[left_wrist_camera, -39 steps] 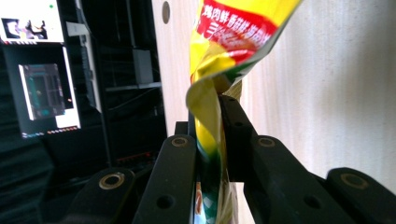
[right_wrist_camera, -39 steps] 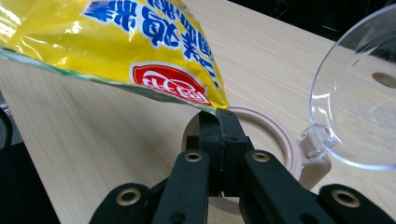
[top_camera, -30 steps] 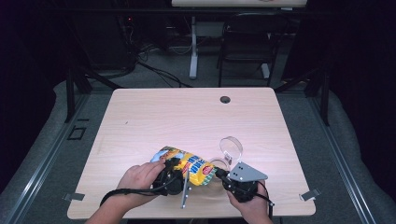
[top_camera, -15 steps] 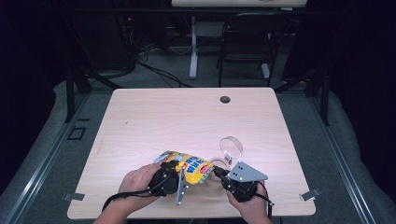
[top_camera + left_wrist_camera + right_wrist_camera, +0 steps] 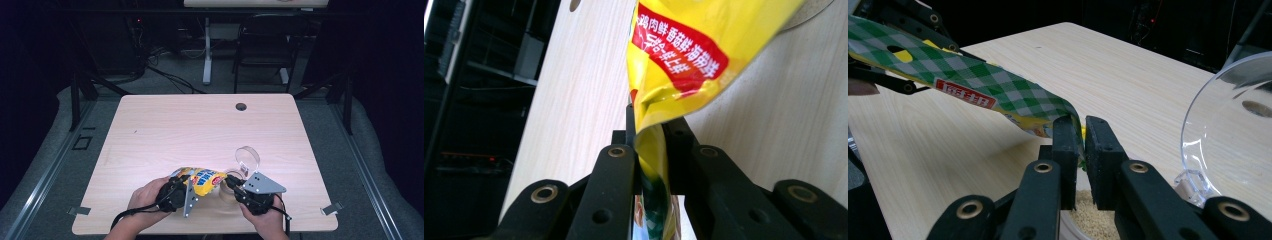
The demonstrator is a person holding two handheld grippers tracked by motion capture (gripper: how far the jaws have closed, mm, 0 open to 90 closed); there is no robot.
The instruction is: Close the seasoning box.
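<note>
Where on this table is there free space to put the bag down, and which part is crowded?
The far half of the table, from the dark round hole down to the yellow bag, is bare, as is the left edge. The near middle is crowded: both hand-held grippers, left and right, pinch the bag above a clear container with its lid up.

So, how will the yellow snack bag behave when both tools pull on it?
The yellow snack bag looks like thin, glossy film, so it is probably floppy and slippery. It creases where the left tool pinches it. Held also by the right tool, it sags little, so it seems light.
</note>
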